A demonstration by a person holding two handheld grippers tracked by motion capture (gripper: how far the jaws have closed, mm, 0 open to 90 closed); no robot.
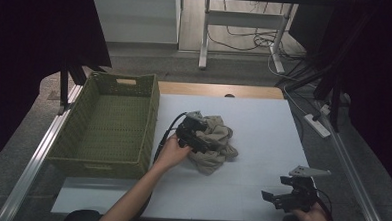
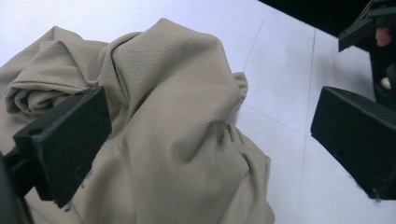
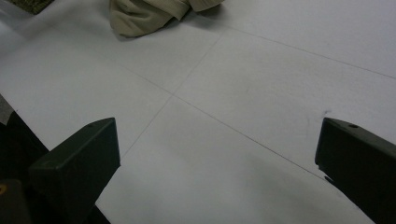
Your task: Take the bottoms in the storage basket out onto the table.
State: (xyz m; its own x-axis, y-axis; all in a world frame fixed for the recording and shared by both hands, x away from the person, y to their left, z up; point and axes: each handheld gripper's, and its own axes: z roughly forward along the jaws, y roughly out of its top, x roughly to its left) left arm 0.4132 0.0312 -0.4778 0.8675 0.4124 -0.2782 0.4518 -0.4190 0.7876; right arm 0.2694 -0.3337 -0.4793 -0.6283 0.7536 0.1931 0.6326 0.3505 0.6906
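The tabletop [image 1: 263,123] is covered with a pale, matte sheet crossed by faint straight crease lines, and a strip of bare wood shows along its far edge. Beyond that edge lies a grey floor with the white legs of another desk [image 1: 205,36], loose cables and a power strip [image 1: 317,125]; dark curtains hang at both sides.

There are two tools, one crumpled cloth and one basket.

At the near right corner, the right tool [image 1: 275,198] rests in a hand low over the bare sheet. Its jaws stand wide apart with nothing between them but the white surface, and it touches no object.

Nearer the middle of the tabletop, the left tool [image 1: 199,136] is held over the beige cloth [image 1: 215,141], which lies bunched in a heap roughly at the centre, a little toward the left. In the left gripper view the jaws are spread wide, one over the folds of the cloth [image 2: 177,116] and the other out over the white sheet; they are not closed on the fabric, though whether the left-hand jaw presses into it cannot be told.

Along the left edge sits the green woven basket [image 1: 151,118], long and rectangular, just beside the cloth but apart from it.
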